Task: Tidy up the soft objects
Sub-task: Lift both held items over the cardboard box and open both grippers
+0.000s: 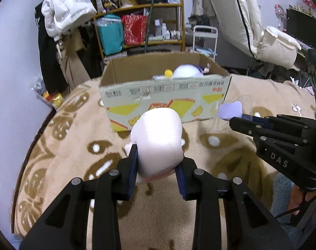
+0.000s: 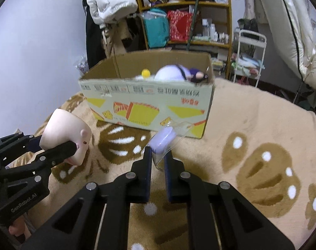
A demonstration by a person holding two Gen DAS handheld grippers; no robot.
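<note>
My left gripper (image 1: 157, 158) is shut on a pale pink plush toy (image 1: 158, 137) and holds it above the beige blanket, in front of an open cardboard box (image 1: 164, 95). The toy also shows in the right wrist view (image 2: 64, 133). My right gripper (image 2: 158, 156) is shut on a small lilac soft item in a clear plastic bag (image 2: 163, 140), near the box's front right corner; it also shows in the left wrist view (image 1: 230, 109). The box (image 2: 147, 102) holds a white and purple plush (image 2: 172, 73) and a yellow ball (image 2: 146, 73).
A beige blanket with brown paw prints (image 2: 262, 145) covers the bed. Behind the box stand a cluttered yellow shelf (image 1: 141, 27), hanging coats (image 1: 62, 10) and a white trolley (image 2: 249, 54). A wall is at the left.
</note>
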